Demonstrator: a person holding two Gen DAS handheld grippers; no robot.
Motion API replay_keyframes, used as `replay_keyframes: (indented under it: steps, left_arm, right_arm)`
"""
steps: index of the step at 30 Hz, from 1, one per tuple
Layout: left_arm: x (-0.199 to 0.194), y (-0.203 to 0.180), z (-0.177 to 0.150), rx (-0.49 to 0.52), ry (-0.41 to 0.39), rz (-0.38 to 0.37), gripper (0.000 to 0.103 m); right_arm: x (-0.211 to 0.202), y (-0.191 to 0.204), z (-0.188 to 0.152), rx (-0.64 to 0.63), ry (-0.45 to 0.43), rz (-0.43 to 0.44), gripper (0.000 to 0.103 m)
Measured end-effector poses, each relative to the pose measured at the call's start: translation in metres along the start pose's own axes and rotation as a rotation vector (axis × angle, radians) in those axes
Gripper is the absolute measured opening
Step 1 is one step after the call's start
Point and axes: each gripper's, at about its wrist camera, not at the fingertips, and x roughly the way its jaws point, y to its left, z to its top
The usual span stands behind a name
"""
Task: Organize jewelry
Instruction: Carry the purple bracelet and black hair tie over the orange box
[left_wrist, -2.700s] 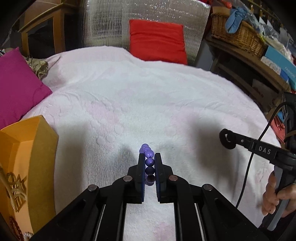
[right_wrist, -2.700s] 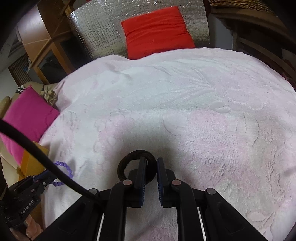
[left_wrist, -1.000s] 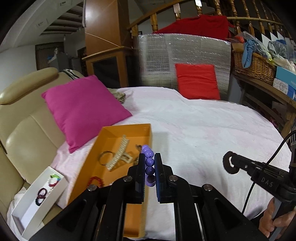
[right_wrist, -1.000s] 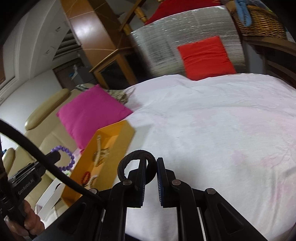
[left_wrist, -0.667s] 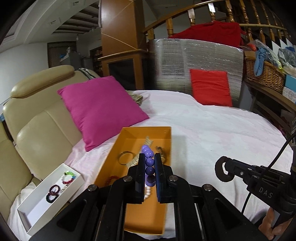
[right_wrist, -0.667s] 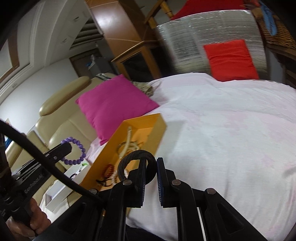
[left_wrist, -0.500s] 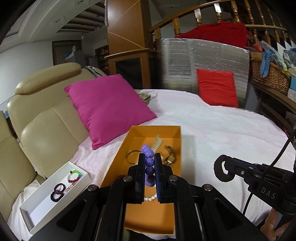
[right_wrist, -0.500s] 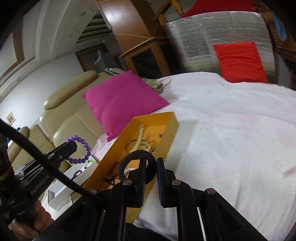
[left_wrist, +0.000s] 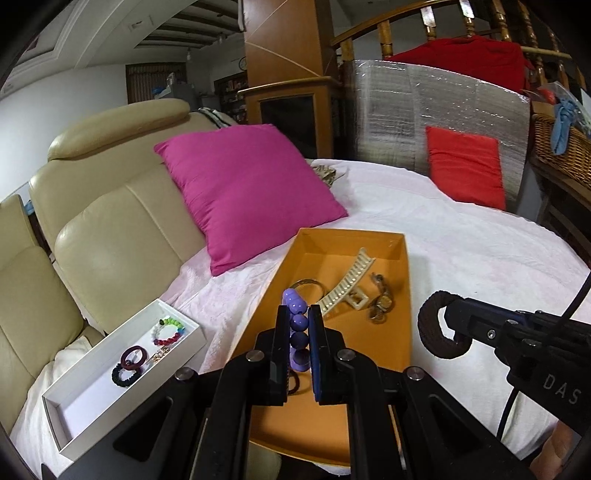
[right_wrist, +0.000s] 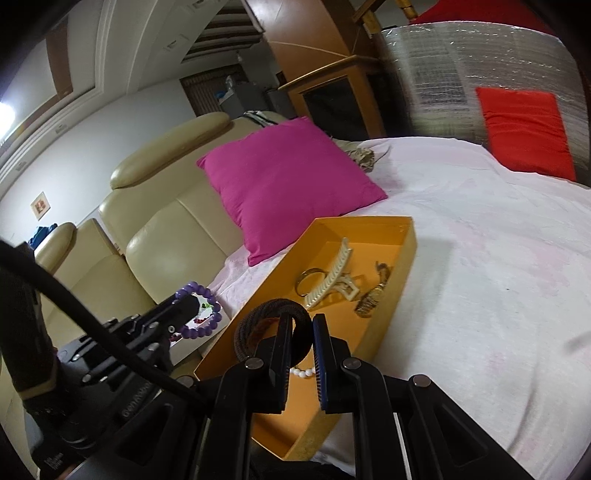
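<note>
My left gripper (left_wrist: 298, 317) is shut on a purple bead bracelet (left_wrist: 297, 320) and holds it in the air above the near part of the orange tray (left_wrist: 405, 266); it also shows in the right wrist view (right_wrist: 184, 312). My right gripper (right_wrist: 300, 325) is shut on a dark brown hair tie (right_wrist: 255, 328), held above the tray's near end (right_wrist: 406, 240); the hair tie also shows in the left wrist view (left_wrist: 430, 334). The tray holds a cream hair claw (left_wrist: 347, 284), a gold bangle (right_wrist: 312, 282), a watch (left_wrist: 382, 301) and white beads (right_wrist: 301, 372).
A white box (left_wrist: 74, 439) with a colourful bead bracelet (left_wrist: 169, 331) and dark hair ties (left_wrist: 127, 365) sits left of the tray on the beige sofa (left_wrist: 92, 229). A magenta cushion (left_wrist: 247, 184) lies behind. A red cushion (left_wrist: 463, 166) leans at the far side of the white cloth (left_wrist: 480, 251).
Both grippers have swung left and pulled back from the open white cloth to above the orange tray. The white box has come into view. Both stay shut on their items.
</note>
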Motion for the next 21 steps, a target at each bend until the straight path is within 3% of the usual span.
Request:
replay_keyframes:
  steps: [11, 21]
  left_arm:
    - [0.019, 0.019, -0.007, -0.038, 0.036, 0.021, 0.01]
    - [0.037, 0.032, -0.019, -0.054, 0.081, 0.019, 0.01]
  right_arm:
    - [0.029, 0.012, 0.004, -0.018, 0.054, -0.014, 0.012]
    - [0.057, 0.017, -0.004, 0.111, 0.125, -0.016, 0.013]
